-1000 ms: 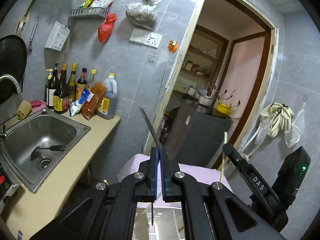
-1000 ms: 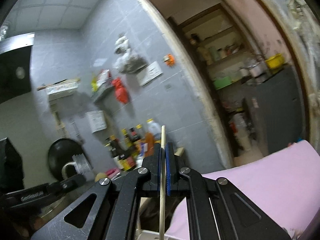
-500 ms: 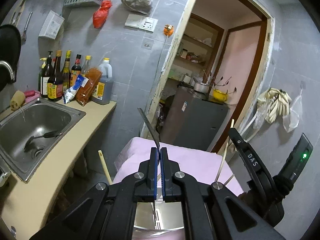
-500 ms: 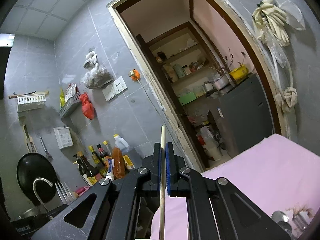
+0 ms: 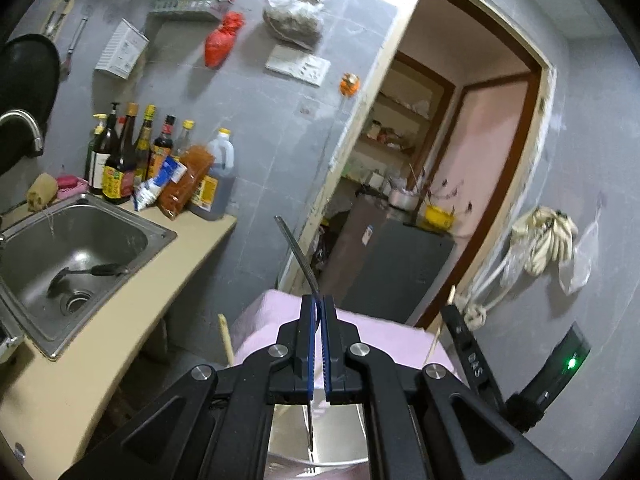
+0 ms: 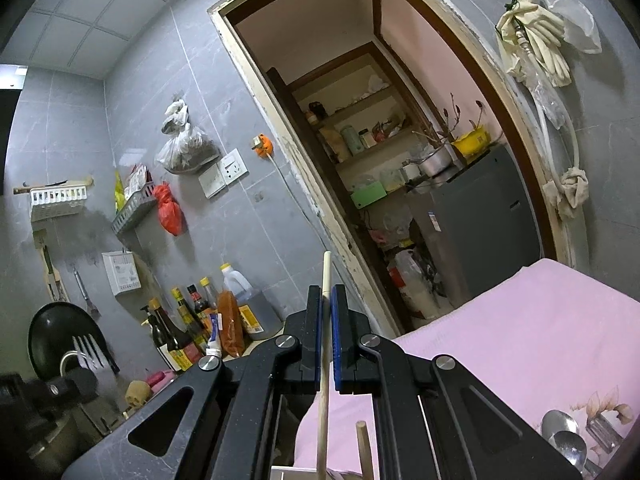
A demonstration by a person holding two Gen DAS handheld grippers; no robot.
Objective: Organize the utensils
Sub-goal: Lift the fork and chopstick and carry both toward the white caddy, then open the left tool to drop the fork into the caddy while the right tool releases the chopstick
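Pale wooden chopstick (image 6: 325,380), matt pink cloth (image 6: 500,340)

The left tool (image 5: 318,320) is black with blue pads (image 5: 307,344). The cloth (image 6: 500,340) is pink with a flower print (image 6: 604,404). The chopstick (image 6: 325,344) is pale wood. The wall tiles (image 6: 248,92) are grey. The hanging bag (image 6: 170,214) is red.

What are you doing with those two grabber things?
A person is sorting utensils in a kitchen. The left gripper is shut on a thin metal utensil handle, held above a shiny metal container. The right gripper is shut on a wooden chopstick, pointing up over the pink cloth. Metal spoons lie on that cloth.
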